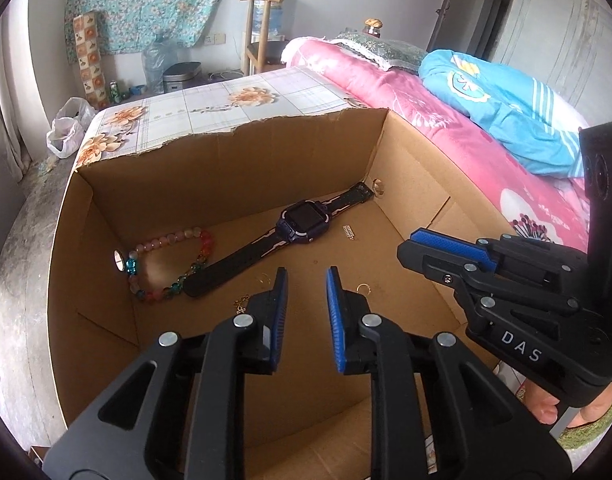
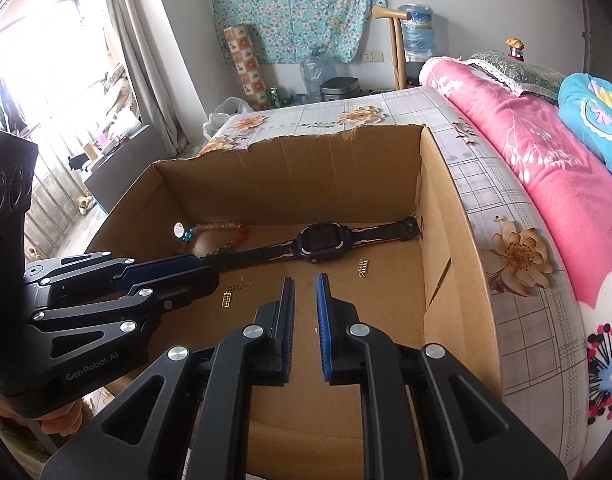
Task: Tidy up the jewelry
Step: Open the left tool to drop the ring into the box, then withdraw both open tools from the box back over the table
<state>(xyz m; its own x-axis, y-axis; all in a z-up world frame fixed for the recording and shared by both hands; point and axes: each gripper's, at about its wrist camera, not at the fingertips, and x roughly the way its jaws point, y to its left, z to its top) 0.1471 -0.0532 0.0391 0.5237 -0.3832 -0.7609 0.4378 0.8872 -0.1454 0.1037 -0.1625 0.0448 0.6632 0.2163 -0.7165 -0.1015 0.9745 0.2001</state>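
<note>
The open brown cardboard box (image 1: 418, 184) sits on a bed and already holds the jewelry. A dark purple smartwatch with a long black rubber strap (image 1: 304, 224) lies across the floor of the box toward 12 o'clock. A bracelet of round pink and coloured glass beads (image 1: 170, 268) lies at 10 o'clock, touching the strap end. Two small gold earrings with hooks lie loose: one gold abacus-shaped earring (image 2: 227, 297) near the left gripper, the other gold earring (image 2: 363, 268) at 1 o'clock in the right wrist view.

I judge that the earrings are very light, thin and slippery, so it is best to pinch them at the flat pendant. The watch is stiffer, and its case is a good place to hold.

The left gripper (image 1: 306, 300) points down into the box, its blue pads apart with nothing between them. The right gripper (image 2: 305, 304) is beside it, tilted the same way, with a narrow empty gap.
</note>
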